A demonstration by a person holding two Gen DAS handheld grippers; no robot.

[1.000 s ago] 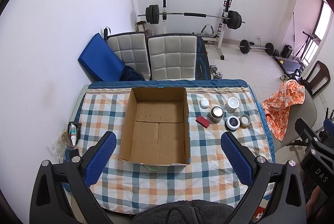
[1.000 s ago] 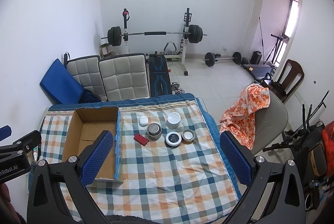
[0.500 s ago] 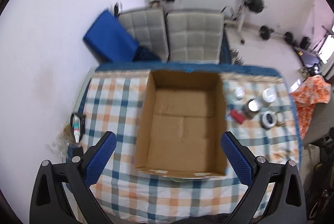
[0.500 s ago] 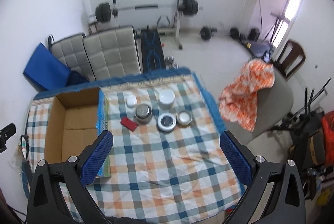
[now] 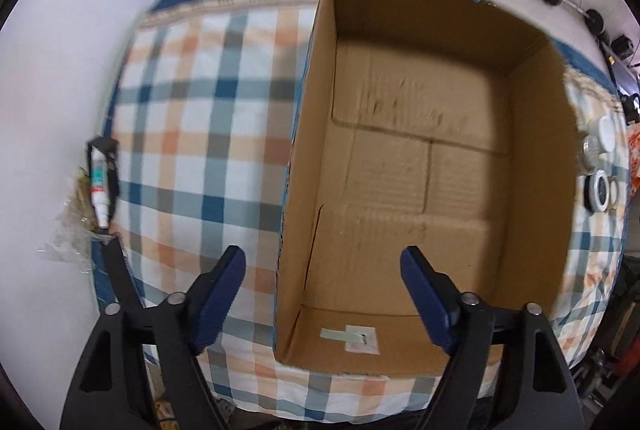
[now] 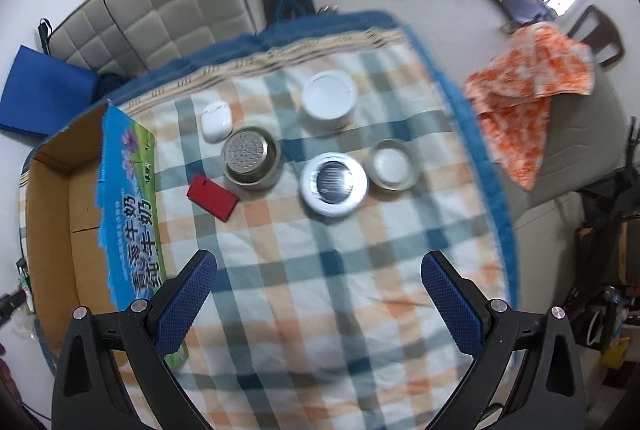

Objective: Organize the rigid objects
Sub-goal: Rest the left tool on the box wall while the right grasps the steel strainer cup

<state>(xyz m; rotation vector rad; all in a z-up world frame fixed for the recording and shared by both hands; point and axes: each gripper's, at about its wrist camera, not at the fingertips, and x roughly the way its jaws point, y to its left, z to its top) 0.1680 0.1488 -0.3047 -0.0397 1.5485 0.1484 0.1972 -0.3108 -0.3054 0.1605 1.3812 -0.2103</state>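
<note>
Cardboard box (image 5: 420, 165), corrugated, open-topped, empty, at the table's left edge on checked cloth (image 6: 320, 270); left gripper (image 5: 322, 294) above its near wall, jaws just narrowing, nothing between. Right view alone shows clearly: white earbud case (image 6: 216, 121), red card (image 6: 212, 196), perforated steel cup (image 6: 250, 157), round tins (image 6: 333, 183). Right gripper (image 6: 318, 294) wide, empty.

Open brown cardboard box (image 5: 420, 165): interior bare, entry from above unobstructed; tall walls bar any sideways approach. Checked cloth-covered table (image 6: 320, 290): broad bare stretch below the objects. Cluster close-packed: white earbud case (image 6: 216, 121) just beside perforated steel cup (image 6: 251, 157); flat red card (image 6: 212, 197) near it; round white tin (image 6: 333, 183) beside small glass-lidded jar (image 6: 391, 163); white round tub (image 6: 329, 99) behind.
</note>
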